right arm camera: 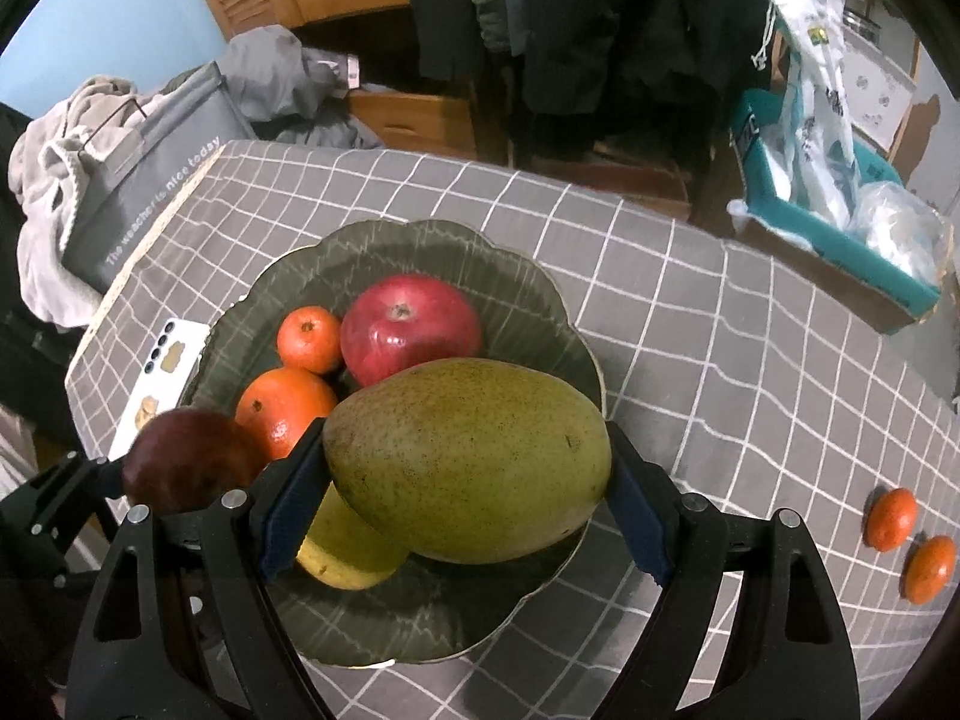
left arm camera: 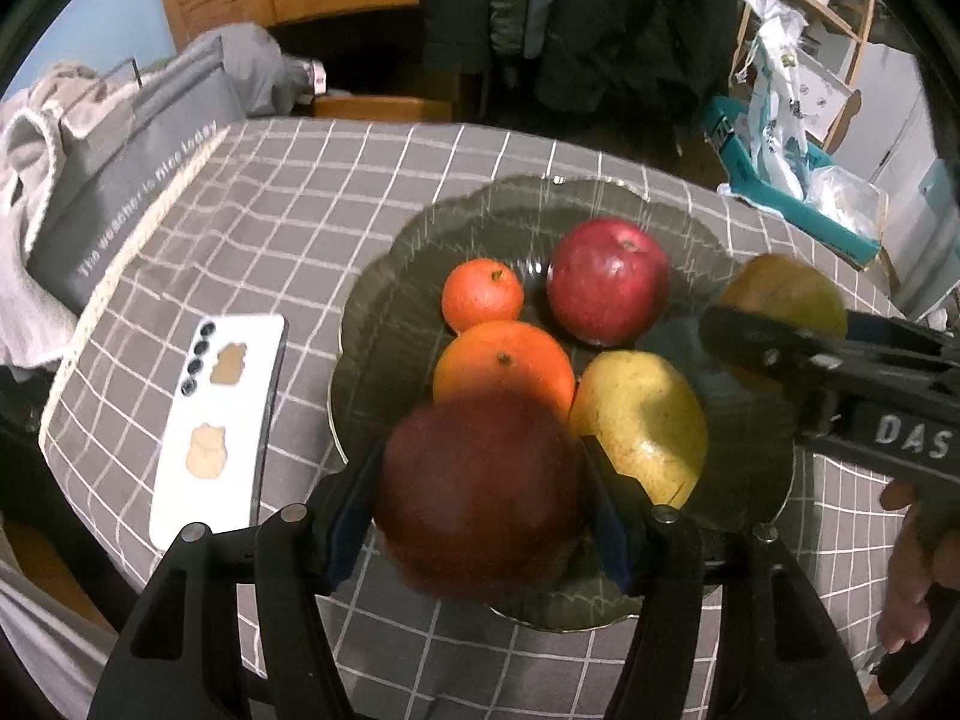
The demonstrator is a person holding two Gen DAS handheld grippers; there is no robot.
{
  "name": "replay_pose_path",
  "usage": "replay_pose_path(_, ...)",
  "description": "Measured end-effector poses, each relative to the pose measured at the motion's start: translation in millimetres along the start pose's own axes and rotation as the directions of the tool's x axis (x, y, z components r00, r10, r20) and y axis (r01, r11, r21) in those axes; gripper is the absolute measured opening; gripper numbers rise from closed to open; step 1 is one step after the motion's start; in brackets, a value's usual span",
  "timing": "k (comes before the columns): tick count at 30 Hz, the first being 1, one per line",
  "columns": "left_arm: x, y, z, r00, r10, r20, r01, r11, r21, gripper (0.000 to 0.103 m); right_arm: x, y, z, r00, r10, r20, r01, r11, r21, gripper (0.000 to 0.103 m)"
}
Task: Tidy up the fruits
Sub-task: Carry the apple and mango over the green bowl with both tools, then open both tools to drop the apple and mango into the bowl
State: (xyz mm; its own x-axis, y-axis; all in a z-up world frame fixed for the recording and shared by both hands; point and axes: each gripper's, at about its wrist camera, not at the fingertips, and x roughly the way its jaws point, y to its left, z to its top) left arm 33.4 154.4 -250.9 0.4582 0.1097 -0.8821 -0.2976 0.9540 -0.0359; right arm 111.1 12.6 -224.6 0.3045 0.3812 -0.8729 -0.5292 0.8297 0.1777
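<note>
A dark glass plate (left arm camera: 420,240) (right arm camera: 540,312) on the checked tablecloth holds a red apple (left arm camera: 607,280) (right arm camera: 411,330), a small tangerine (left arm camera: 482,295) (right arm camera: 309,339), an orange (left arm camera: 503,367) (right arm camera: 282,408) and a yellow mango (left arm camera: 642,420) (right arm camera: 348,564). My left gripper (left arm camera: 480,504) is shut on a dark red apple (left arm camera: 480,486) (right arm camera: 186,459) above the plate's near edge. My right gripper (right arm camera: 468,516) is shut on a green mango (right arm camera: 468,459) (left arm camera: 780,294) above the plate's right side. Two tangerines (right arm camera: 892,519) (right arm camera: 930,568) lie on the cloth at the right.
A white phone (left arm camera: 216,426) (right arm camera: 156,384) lies left of the plate. A grey bag (left arm camera: 132,192) and clothes sit at the table's left edge. A teal box (right arm camera: 840,228) with plastic bags stands at the back right. Coats hang behind the table.
</note>
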Motion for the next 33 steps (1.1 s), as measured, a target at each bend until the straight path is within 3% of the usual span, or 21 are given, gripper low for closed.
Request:
replay_pose_path(2,-4,-1,1,1.000,-0.011,0.019,0.010,1.000,0.009,0.084,2,1,0,1.000,0.007,-0.009,-0.007,1.000,-0.001,0.086)
replay_pose_path(4,-6,-5,1,1.000,-0.011,0.029,0.010,1.000,0.021,0.087,-1,2,0,1.000,0.011,0.010,-0.011,1.000,-0.005,0.086)
replay_pose_path(9,-6,-8,0,1.000,0.011,0.021,-0.012,0.999,0.040,0.087,-16,1,7,0.998,0.009,0.060,-0.009,1.000,-0.004,0.087)
replay_pose_path(17,-25,-6,7,0.997,0.001,0.073,-0.002,1.000,0.020,0.087,-40,-6,12,0.993,-0.028,0.118,0.027,1.000,0.013,0.087)
replay_pose_path(24,-47,-15,13,0.992,-0.007,0.130,0.002,0.999,0.037,0.087,-71,-6,12,0.975,-0.112,0.191,0.115,0.993,-0.007,0.087)
replay_pose_path(33,-77,-30,19,0.981,-0.039,0.192,0.029,0.998,0.056,0.087,-119,-26,5,0.951,-0.158,0.266,0.152,0.987,0.043,0.087)
